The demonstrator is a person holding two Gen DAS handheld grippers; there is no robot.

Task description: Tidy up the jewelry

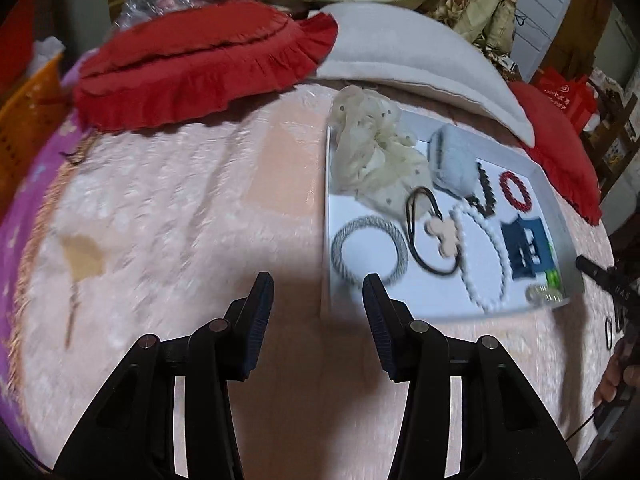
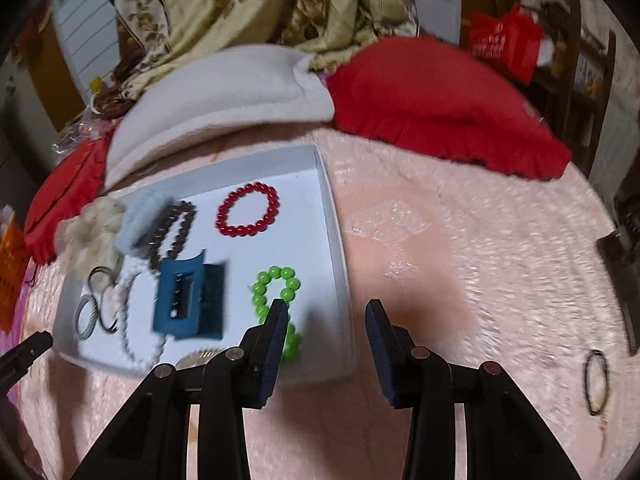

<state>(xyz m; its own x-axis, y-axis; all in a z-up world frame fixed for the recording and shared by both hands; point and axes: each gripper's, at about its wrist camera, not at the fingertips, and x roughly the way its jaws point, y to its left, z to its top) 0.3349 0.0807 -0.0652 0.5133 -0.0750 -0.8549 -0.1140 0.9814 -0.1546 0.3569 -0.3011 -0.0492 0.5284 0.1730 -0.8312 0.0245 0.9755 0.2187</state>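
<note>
Here both the left gripper and right gripper hover empty, jaws apart, over the pink bedspread. The white tray holds the jewelry; the green bead bracelet stretches lengthwise toward the right gripper.

Left gripper: matte black plastic arms w/ triangular cutouts, round silver pivot pins, dark navy ribbed pads. Right gripper: same build, same blue ribbed pads, silver pins.
</note>
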